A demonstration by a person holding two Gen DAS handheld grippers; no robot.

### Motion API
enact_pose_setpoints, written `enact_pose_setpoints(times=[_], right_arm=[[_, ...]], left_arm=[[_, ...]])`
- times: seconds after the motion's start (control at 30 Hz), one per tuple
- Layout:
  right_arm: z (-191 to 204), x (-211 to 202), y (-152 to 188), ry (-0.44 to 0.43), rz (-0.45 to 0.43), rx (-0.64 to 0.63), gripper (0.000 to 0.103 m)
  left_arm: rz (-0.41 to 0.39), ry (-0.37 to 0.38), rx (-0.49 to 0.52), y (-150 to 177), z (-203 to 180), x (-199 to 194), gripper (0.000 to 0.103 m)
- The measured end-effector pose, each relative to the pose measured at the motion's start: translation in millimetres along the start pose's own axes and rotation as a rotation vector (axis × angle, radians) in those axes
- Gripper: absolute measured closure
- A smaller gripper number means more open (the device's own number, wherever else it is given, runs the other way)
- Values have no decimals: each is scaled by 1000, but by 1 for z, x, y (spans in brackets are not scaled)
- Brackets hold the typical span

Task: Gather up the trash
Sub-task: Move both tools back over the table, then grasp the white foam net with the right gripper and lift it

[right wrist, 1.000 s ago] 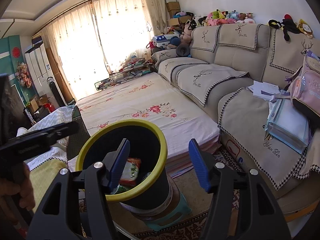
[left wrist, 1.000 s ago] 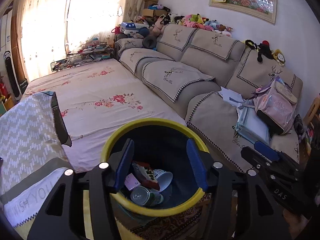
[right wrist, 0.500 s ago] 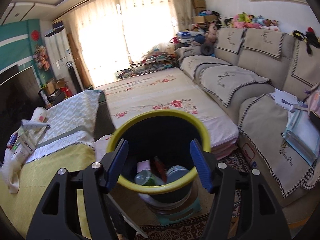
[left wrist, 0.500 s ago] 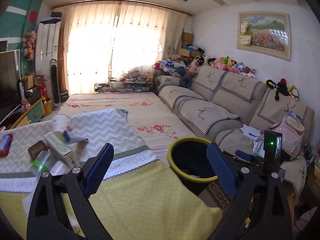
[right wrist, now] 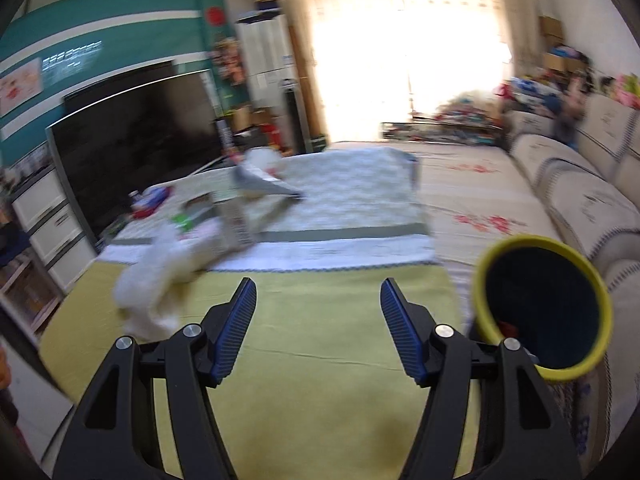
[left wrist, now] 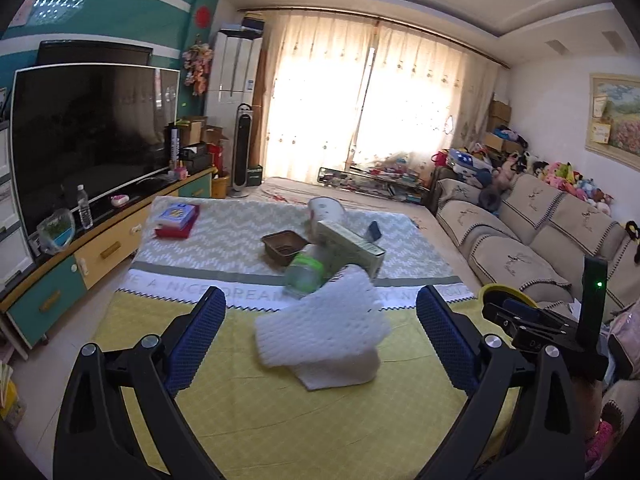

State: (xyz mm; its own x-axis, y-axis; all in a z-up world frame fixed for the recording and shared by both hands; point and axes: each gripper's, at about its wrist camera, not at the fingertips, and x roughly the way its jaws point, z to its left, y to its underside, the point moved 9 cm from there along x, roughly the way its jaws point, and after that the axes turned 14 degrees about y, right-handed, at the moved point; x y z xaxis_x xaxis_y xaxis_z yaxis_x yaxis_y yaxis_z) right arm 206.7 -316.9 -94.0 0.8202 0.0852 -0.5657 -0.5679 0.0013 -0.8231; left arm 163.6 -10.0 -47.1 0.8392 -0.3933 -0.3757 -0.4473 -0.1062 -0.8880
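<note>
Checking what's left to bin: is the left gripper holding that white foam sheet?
No, the left gripper stands open, and the white foam sheet lies untouched on the yellow cloth.

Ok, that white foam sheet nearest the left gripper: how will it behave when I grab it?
The white foam sheet is curled and netted, so probably soft, light and squashy. It likely bends rather than lifts flat. The open left gripper seems wide enough to pinch it.

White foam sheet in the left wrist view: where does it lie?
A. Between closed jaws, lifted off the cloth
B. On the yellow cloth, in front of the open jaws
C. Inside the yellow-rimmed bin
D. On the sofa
B: the foam sheet rests on the yellow cloth ahead of the left gripper, whose jaws stand wide apart and do not touch it.
</note>
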Motion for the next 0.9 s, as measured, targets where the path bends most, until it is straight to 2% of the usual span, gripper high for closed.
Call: enact_pose_setpoints(times=[0.1,0.2,0.37,0.63,0.73,0.8,0.83,0.9], right_arm=[[51,-1,0,-137,34,-49,42],[90,5,5,-201,64,-98,42],[117,17,10,-212,99,-129,49],[129,34,14,-209,155,-132,50],[134,39,14,-227,178,-128,65],[136,37,12,-233,164,-123,87],[136,34,10,-237,151,-115,92],[137,25,3,-244,112,-108,94]], left_arm=[[-16,-24,-20,6,22,-11,8],[-21,-31,-28,12,26,-15,8],[-16,-25,-47,20,35,-13,8],[-10,-15,-80,31,43,-9,8],[-7,-14,-78,33,43,-9,8],[-4,-12,-79,34,43,-7,8],[-3,-12,-79,34,43,-7,8],[-4,-14,-79,34,43,-7,8]])
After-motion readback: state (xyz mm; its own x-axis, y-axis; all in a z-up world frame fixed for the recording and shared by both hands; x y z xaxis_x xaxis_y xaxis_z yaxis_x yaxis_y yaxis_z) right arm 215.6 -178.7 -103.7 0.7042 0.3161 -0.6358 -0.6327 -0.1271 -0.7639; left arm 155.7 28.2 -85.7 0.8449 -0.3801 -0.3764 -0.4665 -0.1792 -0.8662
